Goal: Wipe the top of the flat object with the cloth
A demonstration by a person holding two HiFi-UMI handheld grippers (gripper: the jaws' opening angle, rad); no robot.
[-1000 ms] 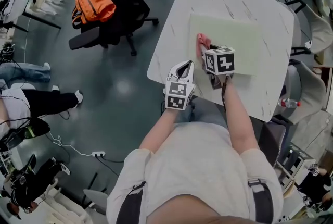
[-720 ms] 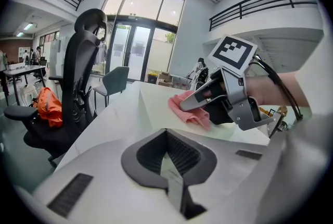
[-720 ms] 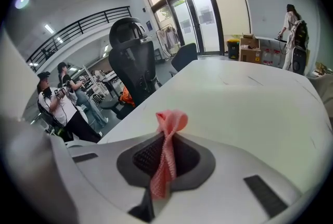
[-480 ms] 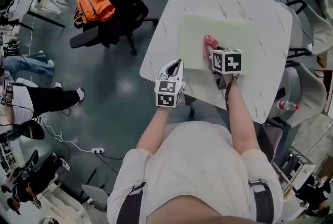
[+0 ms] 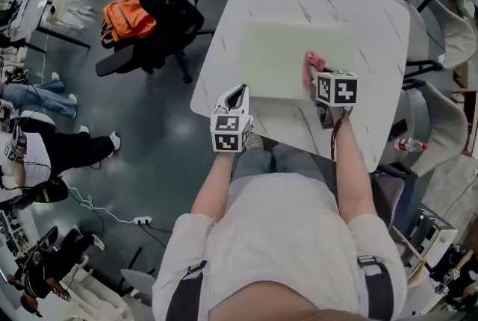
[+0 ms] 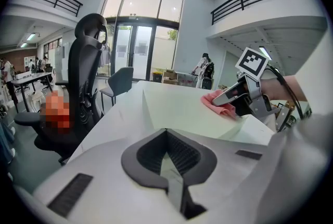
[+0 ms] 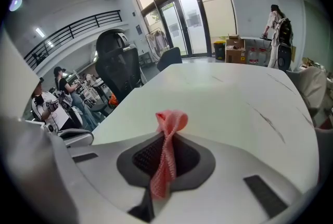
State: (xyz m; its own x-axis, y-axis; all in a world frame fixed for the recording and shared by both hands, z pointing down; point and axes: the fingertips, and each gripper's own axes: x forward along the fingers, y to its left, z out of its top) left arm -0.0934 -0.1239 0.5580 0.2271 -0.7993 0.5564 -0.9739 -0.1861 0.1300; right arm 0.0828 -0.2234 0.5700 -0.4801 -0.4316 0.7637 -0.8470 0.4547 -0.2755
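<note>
A pale green flat board (image 5: 276, 58) lies on the white marble table (image 5: 373, 21). My right gripper (image 5: 314, 84) is shut on a pink cloth (image 5: 313, 67) and holds it down on the right part of the board. In the right gripper view the cloth (image 7: 167, 139) hangs bunched between the shut jaws, above the board (image 7: 218, 108). My left gripper (image 5: 237, 94) stays shut and empty at the table's near left edge, just off the board. The left gripper view shows the board (image 6: 177, 108), the cloth (image 6: 214, 102) and the right gripper (image 6: 232, 98) on it.
A black office chair (image 5: 160, 21) with an orange backpack (image 5: 127, 17) stands left of the table. Grey chairs (image 5: 441, 118) and a bottle (image 5: 413, 145) are at the right. People (image 5: 30, 148) and cables fill the floor at far left.
My right gripper has slid the cloth rightward across the board, from near its left part to its right part. The left gripper has kept its place at the table edge.
</note>
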